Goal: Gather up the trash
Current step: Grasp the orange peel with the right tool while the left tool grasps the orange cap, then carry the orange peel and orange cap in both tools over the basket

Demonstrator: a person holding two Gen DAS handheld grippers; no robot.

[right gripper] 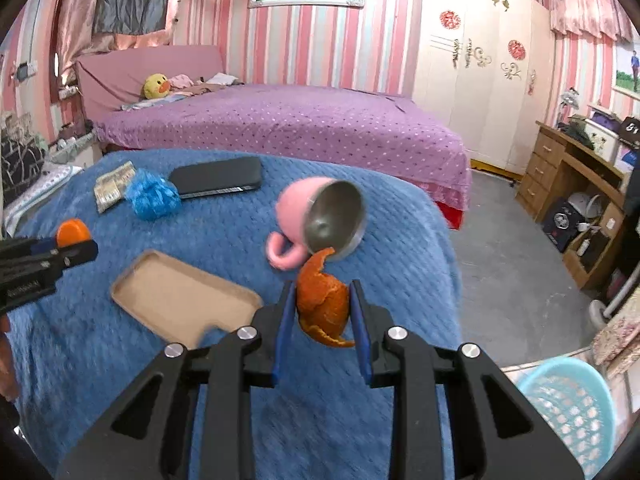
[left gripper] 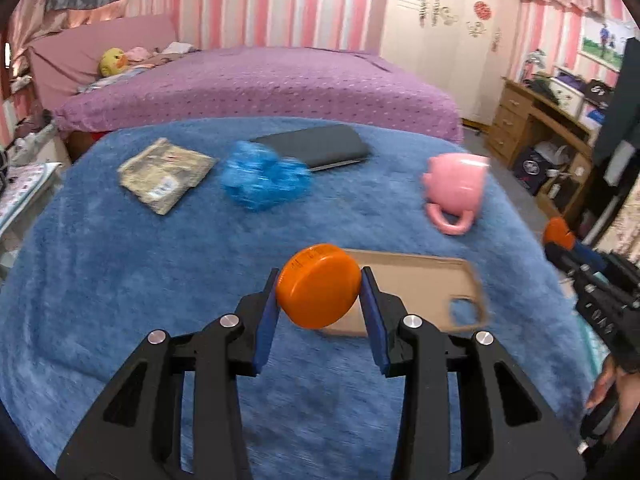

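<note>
My left gripper (left gripper: 320,292) is shut on a round orange lid (left gripper: 319,285), lifted above the blue blanket (left gripper: 160,280); the same lid (right gripper: 73,231) shows at the left edge of the right wrist view. My right gripper (right gripper: 322,305) is shut on a piece of orange peel (right gripper: 322,303) held over the blanket. A crumpled blue wrapper (left gripper: 264,178) (right gripper: 153,197) and a flattened beige packet (left gripper: 166,174) (right gripper: 112,188) lie at the far side. A light-blue mesh basket (right gripper: 568,412) stands on the floor at the lower right.
A pink cup (left gripper: 454,194) (right gripper: 320,220) lies on its side. A tan phone case (left gripper: 432,292) (right gripper: 184,300) and a black phone (left gripper: 316,146) (right gripper: 218,178) rest on the blanket. A purple bed (left gripper: 260,84) is behind, a wooden desk (right gripper: 568,176) at the right.
</note>
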